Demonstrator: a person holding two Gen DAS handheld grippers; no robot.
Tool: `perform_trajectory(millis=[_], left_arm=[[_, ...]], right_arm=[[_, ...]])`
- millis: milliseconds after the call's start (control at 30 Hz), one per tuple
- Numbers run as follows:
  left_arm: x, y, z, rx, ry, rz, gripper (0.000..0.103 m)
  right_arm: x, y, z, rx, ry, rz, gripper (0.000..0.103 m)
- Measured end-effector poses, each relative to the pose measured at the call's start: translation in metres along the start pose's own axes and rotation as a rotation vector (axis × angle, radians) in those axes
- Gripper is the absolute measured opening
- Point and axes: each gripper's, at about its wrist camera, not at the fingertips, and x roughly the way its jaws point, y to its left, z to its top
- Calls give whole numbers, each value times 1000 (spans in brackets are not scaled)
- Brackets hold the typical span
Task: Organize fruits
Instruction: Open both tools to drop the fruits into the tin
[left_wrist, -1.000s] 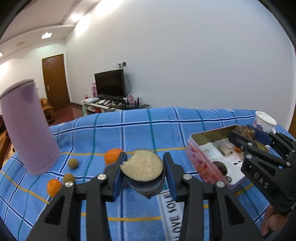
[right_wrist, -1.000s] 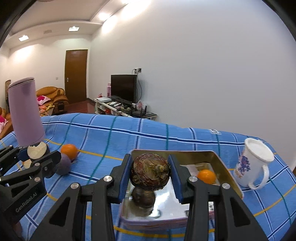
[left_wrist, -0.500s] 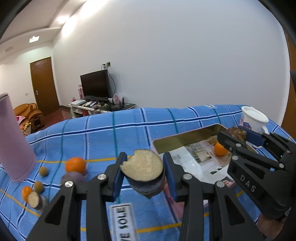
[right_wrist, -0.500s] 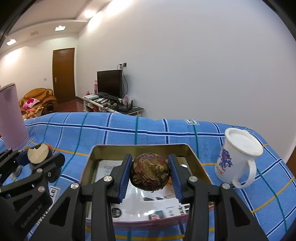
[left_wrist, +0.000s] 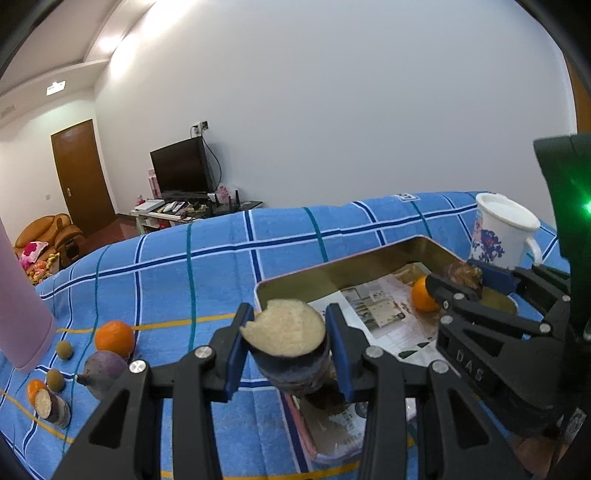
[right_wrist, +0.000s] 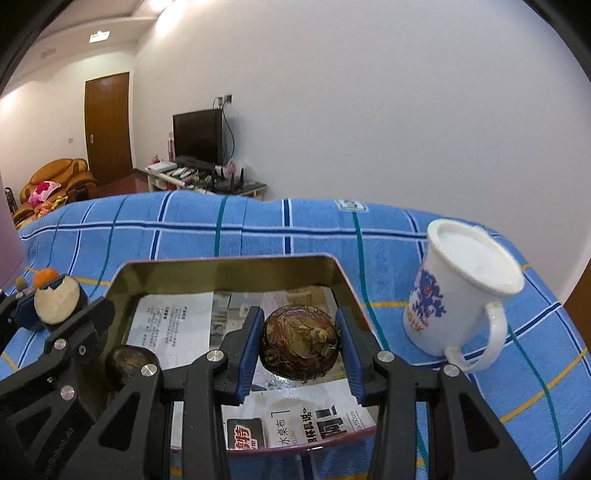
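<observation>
1. Your left gripper (left_wrist: 288, 350) is clamped on the cut stub (left_wrist: 286, 341), pale face up, and it hangs right over the near-left rim of the tin (left_wrist: 369, 254), not yet clear inside.
2. Your right gripper (right_wrist: 299, 345) is clamped on the brown bulb (right_wrist: 300, 344), and that one sits well over the tin's paper lining (right_wrist: 173, 321), between the far wall and the near edge.
3. Right side looks ready first, I'd say: lower the bulb until it meets the paper, then part the fingers (right_wrist: 251, 343). It's round, so a drop from height will likely send it rolling.
4. Watch the dark fruit (right_wrist: 127, 363) already in the tin to the bulb's left, and the orange (left_wrist: 421, 295) further along; set down in the bare patch between them.
5. Left side: carry the stub further in past the rim before you let go. Released here, it could catch the wall and tip onto the blue cloth (left_wrist: 221, 266).
6. The two grippers are close together over the tin, so go one at a time to avoid knocking fingers.
7. Keep clear of the mug (right_wrist: 458, 291) just beside the tin's right wall.
8. More fruit waits on the cloth at left: an orange (left_wrist: 114, 338), a purple one (left_wrist: 103, 371), and small pieces beside them.
</observation>
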Motion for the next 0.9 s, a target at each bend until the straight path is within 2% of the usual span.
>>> perform_trajectory(millis=[233,633,733,833,900], left_arm=[[4,-6,0,22,-7,5,40],[5,-9,0,33,-9,11,40],[6,-7,1,20,-7,24,48],[7,-1,0,-9,-3,39,63],[7,2,0,-25,-2,43,67]], right_arm=[[3,11,-3,-46,19,11,42],[12,8,-1,-31,57,59,43],[15,8,0,-21,67,74,43],[16,5,-2,-8,70,84,43],[18,3,-2,5,77,102,43]])
